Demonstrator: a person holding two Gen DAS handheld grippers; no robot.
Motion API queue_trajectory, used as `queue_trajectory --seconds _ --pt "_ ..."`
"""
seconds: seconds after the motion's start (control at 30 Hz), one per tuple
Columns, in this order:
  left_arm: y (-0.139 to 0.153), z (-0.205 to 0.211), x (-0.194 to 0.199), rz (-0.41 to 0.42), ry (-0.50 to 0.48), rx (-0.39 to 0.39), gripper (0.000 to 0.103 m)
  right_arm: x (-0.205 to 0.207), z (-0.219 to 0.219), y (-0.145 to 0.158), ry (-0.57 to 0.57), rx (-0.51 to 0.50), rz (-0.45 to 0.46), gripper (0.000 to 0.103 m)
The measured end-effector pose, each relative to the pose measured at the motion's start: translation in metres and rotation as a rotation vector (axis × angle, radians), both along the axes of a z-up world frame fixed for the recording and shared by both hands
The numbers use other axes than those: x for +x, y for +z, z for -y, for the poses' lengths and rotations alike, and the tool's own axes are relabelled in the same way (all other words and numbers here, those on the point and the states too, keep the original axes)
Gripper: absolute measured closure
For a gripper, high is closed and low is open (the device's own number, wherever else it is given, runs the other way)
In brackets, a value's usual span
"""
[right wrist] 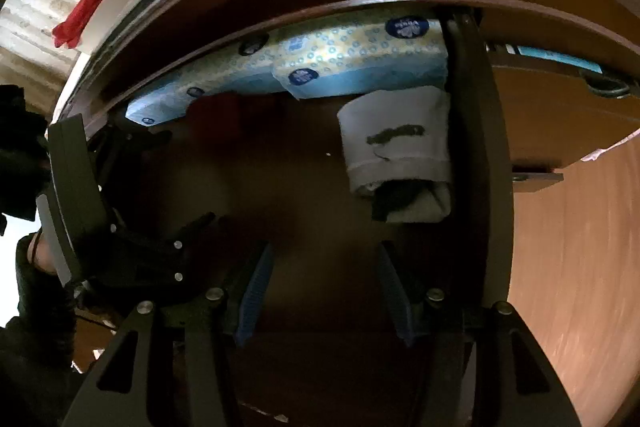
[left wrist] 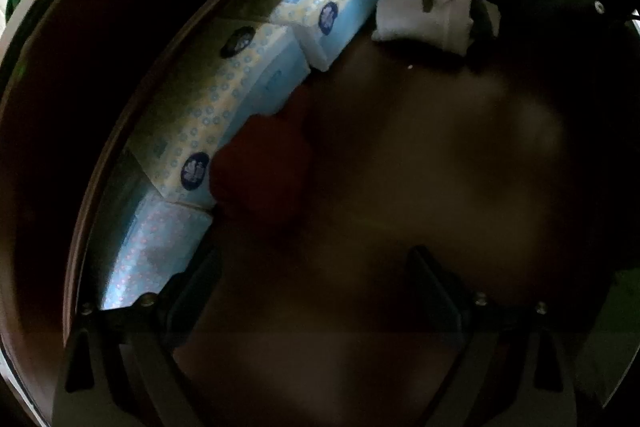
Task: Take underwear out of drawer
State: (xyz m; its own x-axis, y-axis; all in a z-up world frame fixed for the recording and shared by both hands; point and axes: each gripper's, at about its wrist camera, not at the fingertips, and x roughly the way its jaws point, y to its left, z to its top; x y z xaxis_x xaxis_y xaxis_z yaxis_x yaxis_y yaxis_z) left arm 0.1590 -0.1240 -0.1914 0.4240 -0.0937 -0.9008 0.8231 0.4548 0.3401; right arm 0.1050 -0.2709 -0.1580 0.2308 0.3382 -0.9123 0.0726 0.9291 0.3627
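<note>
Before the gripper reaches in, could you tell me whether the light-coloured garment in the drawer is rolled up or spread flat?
Rolled up. The light-coloured garment lies as a compact bundle on the drawer floor, darker fabric showing at its open end.

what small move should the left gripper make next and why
Probably lower the left gripper a little toward the dark red bundle beside the tissue packs. Its jaws stand open with nothing between them, and that bundle lies just ahead in the drawer. Whether it is underwear is too dark to tell; the rolled white cloth lies farther off.
</note>
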Motion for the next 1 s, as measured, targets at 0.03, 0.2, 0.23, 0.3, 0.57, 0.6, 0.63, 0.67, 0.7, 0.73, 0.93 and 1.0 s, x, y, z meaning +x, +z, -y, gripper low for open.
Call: queue_trajectory --seconds 0.03,0.2,0.23,0.3,0.57,0.6,0.63,0.67,0.7,0.73,0.93,1.0 --pt "0.000 0.001 0.001 -0.001 -0.002 -0.001 0.008 0.000 0.000 -0.001 -0.002 -0.003 -0.001 0.047" --pt "0.002 0.013 0.011 0.008 -0.020 0.003 0.008 0.001 -0.002 0.001 -0.004 -0.013 0.017 0.047" --pt "0.002 0.015 0.012 0.010 -0.023 0.003 0.008 0.000 -0.002 0.001 -0.003 -0.011 0.017 0.047" --pt "0.001 0.021 0.018 0.017 -0.029 0.007 0.008 0.000 -0.001 0.002 0.000 -0.013 0.021 0.047" --pt "0.005 0.031 0.040 -0.026 -0.017 -0.052 0.009 -0.003 0.004 0.004 -0.017 -0.008 0.029 0.047" --pt "0.005 0.031 0.042 -0.030 -0.012 -0.056 0.009 -0.002 0.004 0.004 -0.019 -0.006 0.028 0.047" --pt "0.006 0.031 0.045 -0.038 -0.003 -0.060 0.009 -0.002 0.004 0.004 -0.020 -0.004 0.027 0.047" --pt "0.006 0.031 0.046 -0.042 0.002 -0.064 0.009 -0.003 0.004 0.004 -0.019 -0.002 0.027 0.047" --pt "0.007 0.031 0.048 -0.048 0.006 -0.072 0.011 -0.003 0.005 0.004 -0.018 0.000 0.028 0.047" --pt "0.008 0.030 0.050 -0.062 0.013 -0.083 0.013 -0.003 0.005 0.004 -0.019 0.002 0.029 0.047" --pt "0.004 -0.025 0.061 -0.233 0.041 -0.190 0.050 -0.003 0.008 0.008 -0.026 0.007 0.050 0.047" --pt "0.005 -0.029 0.060 -0.248 0.041 -0.197 0.055 -0.002 0.007 0.008 -0.026 0.007 0.052 0.047"
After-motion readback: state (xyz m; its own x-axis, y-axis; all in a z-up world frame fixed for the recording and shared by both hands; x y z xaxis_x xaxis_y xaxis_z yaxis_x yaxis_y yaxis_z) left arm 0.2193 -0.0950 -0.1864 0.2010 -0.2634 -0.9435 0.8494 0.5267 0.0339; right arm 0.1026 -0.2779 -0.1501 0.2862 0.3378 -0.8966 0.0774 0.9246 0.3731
